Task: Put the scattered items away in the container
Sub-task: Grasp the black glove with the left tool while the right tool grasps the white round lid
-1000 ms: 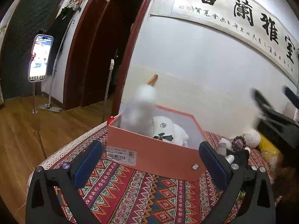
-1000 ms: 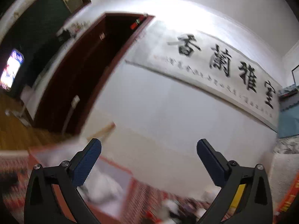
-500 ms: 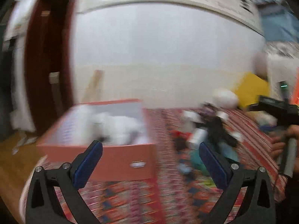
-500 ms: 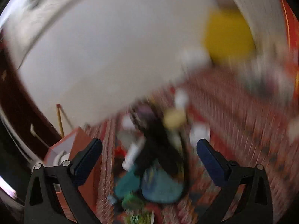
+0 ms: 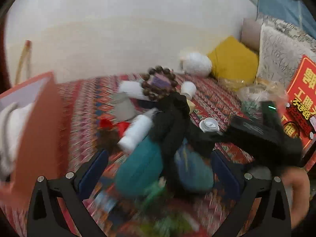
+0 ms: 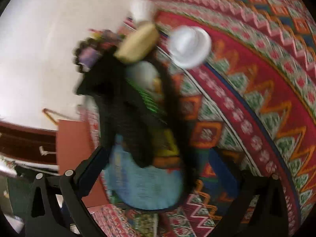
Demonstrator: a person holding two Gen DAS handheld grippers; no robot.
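An orange box [image 5: 37, 128] stands at the left with a white plush [image 5: 9, 130] inside it. The scattered pile lies mid-cloth: a black garment [image 5: 171, 122], a teal pouch [image 5: 138, 169], a blue pouch [image 5: 193, 169], a white bottle [image 5: 136, 132], a bead bracelet [image 5: 158, 85] and a white lid [image 5: 209, 124]. My left gripper [image 5: 158, 169] hangs open over the two pouches. In the blurred right wrist view, my right gripper [image 6: 158, 169] is open with the blue pouch [image 6: 146, 185] between its fingers and the black garment [image 6: 122, 102] just ahead. Whether the fingers touch the pouch is unclear.
The patterned red cloth [image 5: 213, 98] covers the surface. A white ball-like item [image 5: 195, 64], a yellow cushion [image 5: 233, 61] and a red printed bag [image 5: 302, 98] sit at the back right. A person's hand [image 5: 296, 187] holds the other tool at the right. The white wall [image 5: 118, 29] stands behind.
Both cameras swung away from the wall and box, then down onto the pile. The box has slid to the left edge of the view. Both grippers stayed open.
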